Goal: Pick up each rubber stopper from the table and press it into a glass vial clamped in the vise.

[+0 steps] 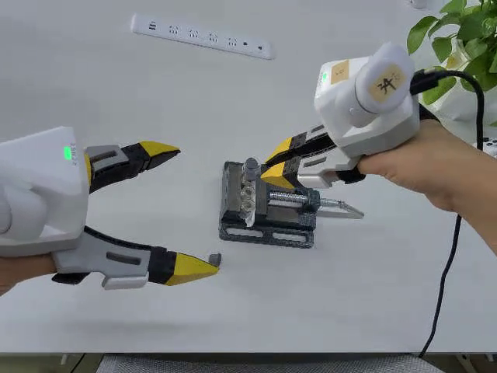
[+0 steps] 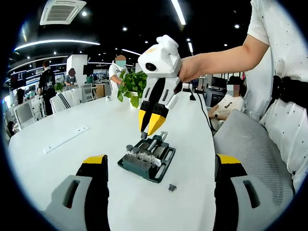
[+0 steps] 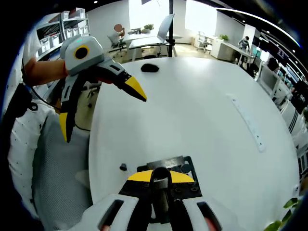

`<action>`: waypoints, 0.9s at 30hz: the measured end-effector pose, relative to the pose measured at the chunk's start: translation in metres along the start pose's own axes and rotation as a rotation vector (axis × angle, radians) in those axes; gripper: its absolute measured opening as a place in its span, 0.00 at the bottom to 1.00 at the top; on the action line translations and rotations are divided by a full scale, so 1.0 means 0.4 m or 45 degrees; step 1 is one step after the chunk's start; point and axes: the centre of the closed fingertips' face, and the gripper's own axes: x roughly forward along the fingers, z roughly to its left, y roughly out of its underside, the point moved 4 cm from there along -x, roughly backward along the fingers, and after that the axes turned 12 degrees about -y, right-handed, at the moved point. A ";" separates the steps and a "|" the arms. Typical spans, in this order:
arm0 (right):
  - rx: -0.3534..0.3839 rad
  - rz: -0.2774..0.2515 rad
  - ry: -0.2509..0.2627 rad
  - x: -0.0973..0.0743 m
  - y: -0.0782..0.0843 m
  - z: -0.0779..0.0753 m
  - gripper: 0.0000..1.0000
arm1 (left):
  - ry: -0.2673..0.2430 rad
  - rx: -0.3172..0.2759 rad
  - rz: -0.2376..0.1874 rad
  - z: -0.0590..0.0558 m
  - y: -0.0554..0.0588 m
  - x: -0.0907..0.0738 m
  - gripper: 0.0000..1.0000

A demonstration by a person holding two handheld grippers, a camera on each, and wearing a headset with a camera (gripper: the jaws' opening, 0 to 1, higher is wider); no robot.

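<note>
- Setting: white bench (image 1: pixel 116 93) in an open-plan office, with a power strip (image 1: pixel 202 36) at the far edge and a plant (image 1: pixel 458 31) at the right corner.
- Vise (image 1: pixel 268 221): mid-bench, with a row of glass vials (image 1: pixel 247 198) upright between its clamping faces. How many are already plugged cannot be told.
- Right gripper (image 1: pixel 264 168): jaws narrow, pinching a grey rubber stopper (image 1: pixel 251 165). It is poised just above the far end of the vial row. Whether the stopper touches a vial mouth cannot be told.
- Left gripper (image 1: pixel 198 208): jaws spread wide, holding nothing, hovering left of the vise.
- Loose stopper (image 1: pixel 215 258): on the bench, just beside the left gripper's near jaw tip and clear of the vise.
- Step in hand, as judged: seating the held stopper in a vial.
- Next move, as judged: centre the stopper over an open mouth and press straight down. An off-axis push risks tipping or cracking the glass. The loose stopper remains to be collected.
</note>
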 end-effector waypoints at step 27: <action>0.003 0.324 -0.078 0.099 0.035 -0.038 0.06 | 0.005 -0.042 -0.019 0.002 0.035 0.003 0.94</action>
